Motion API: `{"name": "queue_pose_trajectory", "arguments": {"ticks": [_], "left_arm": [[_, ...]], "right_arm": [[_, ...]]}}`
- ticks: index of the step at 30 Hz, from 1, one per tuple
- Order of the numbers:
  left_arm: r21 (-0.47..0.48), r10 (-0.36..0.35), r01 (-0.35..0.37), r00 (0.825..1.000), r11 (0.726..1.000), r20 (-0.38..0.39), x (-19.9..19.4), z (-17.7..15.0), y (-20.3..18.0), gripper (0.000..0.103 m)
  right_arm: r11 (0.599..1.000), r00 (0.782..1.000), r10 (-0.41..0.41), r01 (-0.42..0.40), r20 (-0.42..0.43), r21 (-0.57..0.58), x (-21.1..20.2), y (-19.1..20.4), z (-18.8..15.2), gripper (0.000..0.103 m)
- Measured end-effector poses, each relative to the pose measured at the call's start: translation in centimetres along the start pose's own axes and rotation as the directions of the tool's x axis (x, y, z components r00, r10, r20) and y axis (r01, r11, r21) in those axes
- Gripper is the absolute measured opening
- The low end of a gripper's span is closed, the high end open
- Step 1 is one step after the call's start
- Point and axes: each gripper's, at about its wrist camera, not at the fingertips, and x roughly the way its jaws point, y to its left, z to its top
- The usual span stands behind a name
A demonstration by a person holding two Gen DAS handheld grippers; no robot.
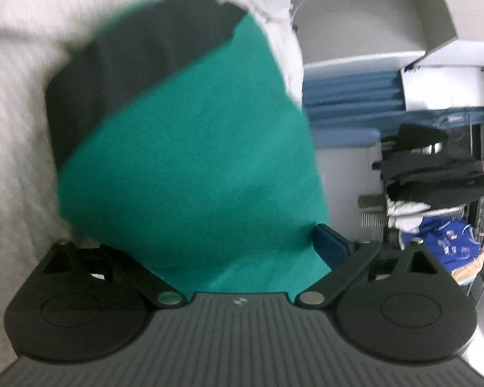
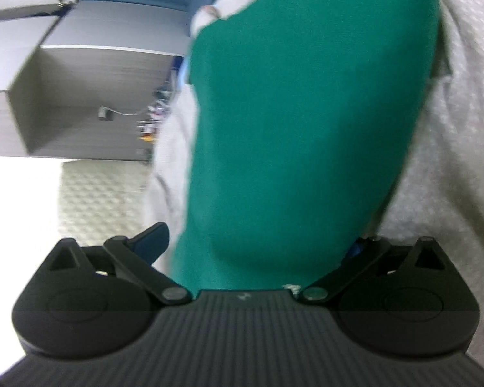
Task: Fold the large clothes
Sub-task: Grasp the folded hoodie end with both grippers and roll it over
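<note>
A teal green garment [image 1: 193, 167] with a dark band [image 1: 129, 61] along its far edge fills the left wrist view, lying over a white textured cover [image 1: 13, 113]. It runs down between the wide-spread fingers of my left gripper [image 1: 216, 245], which is open. Only the right blue pad [image 1: 330, 245] shows; the cloth hides the left one. In the right wrist view the same green garment [image 2: 306, 129] passes between the fingers of my right gripper [image 2: 253, 245], also open, with a blue pad [image 2: 153, 240] clear of the cloth on the left. Both views are blurred.
The white textured cover [image 2: 461, 161] spreads beneath the garment. An open grey box [image 2: 80, 96] stands off to the left in the right wrist view. In the left wrist view, a pile of dark clothes [image 1: 435, 167] and a blue printed garment [image 1: 445, 245] sit on a rack at right.
</note>
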Motion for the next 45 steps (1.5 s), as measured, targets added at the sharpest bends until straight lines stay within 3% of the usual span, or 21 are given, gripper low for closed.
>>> {"name": "queue_pose_trajectory", "arguments": {"ticks": [2,4,5,7,9,12,15,22,30,34,37,40,42,45], "left_arm": [[0.012,-0.002,0.002,1.0,1.0,0.014,0.6,0.0,-0.3,0.097],[0.043,0.001,-0.002,0.999,0.999,0.035,0.7,0.1,-0.9,0.086],[0.053,0.006,-0.008,0.999,0.999,0.044,0.6,0.2,-1.2,0.083],[0.077,0.017,-0.022,0.998,0.997,0.06,0.4,0.2,-1.5,0.066],[0.111,0.021,-0.03,0.997,0.993,0.076,-0.1,0.1,-2.3,0.056],[0.177,0.019,-0.039,0.993,0.983,0.118,-0.9,-0.2,-3.5,0.047],[0.215,0.003,-0.036,0.988,0.976,0.152,-2.2,-0.5,-4.7,0.04],[0.273,-0.051,-0.003,0.98,0.962,0.191,-8.3,-2.6,-6.6,0.032],[0.32,-0.032,-0.033,0.98,0.947,0.198,-14.1,-6.5,-8.9,0.031],[0.284,0.0,-0.053,0.983,0.957,0.184,-15.1,-7.7,-7.3,0.035],[0.265,0.016,-0.058,0.987,0.962,0.157,-14.7,-7.4,-6.3,0.041],[0.249,-0.007,-0.029,0.99,0.968,0.142,-14.8,-6.9,-5.9,0.05],[0.232,-0.034,0.001,0.989,0.973,0.141,-15.0,-6.7,-6.0,0.056],[0.223,-0.066,0.031,0.986,0.974,0.154,-14.9,-6.3,-6.5,0.058]], "right_arm": [[0.999,0.999,-0.031,0.031,0.009,-0.017,0.4,0.0,0.4,0.102],[0.998,0.998,-0.051,0.052,0.026,-0.044,1.0,0.6,0.7,0.097],[0.995,0.997,-0.068,0.071,0.037,-0.064,1.1,0.9,0.7,0.085],[0.991,0.995,-0.085,0.089,0.049,-0.104,1.1,1.5,0.7,0.075],[0.984,0.994,-0.095,0.102,0.057,-0.148,0.9,1.8,0.5,0.058],[0.971,0.994,-0.083,0.096,0.069,-0.217,0.2,2.6,0.1,0.046],[0.961,0.996,-0.039,0.059,0.08,-0.271,-0.7,3.5,-0.3,0.042],[0.939,0.997,0.064,-0.042,0.051,-0.34,-5.5,5.0,-2.4,0.041],[0.918,0.998,0.058,-0.044,0.024,-0.394,-10.5,6.1,-4.9,0.042],[0.932,1.0,-0.006,0.006,0.001,-0.363,-10.0,5.1,-5.0,0.046],[0.94,1.0,0.008,-0.01,-0.007,-0.34,-9.5,4.0,-4.8,0.048],[0.946,0.999,0.048,-0.053,-0.022,-0.32,-9.2,4.1,-4.7,0.058],[0.942,0.996,0.078,-0.085,-0.034,-0.326,-9.1,4.8,-4.7,0.071],[0.933,0.993,0.114,-0.121,-0.043,-0.34,-10.1,5.0,-4.7,0.076]]}}
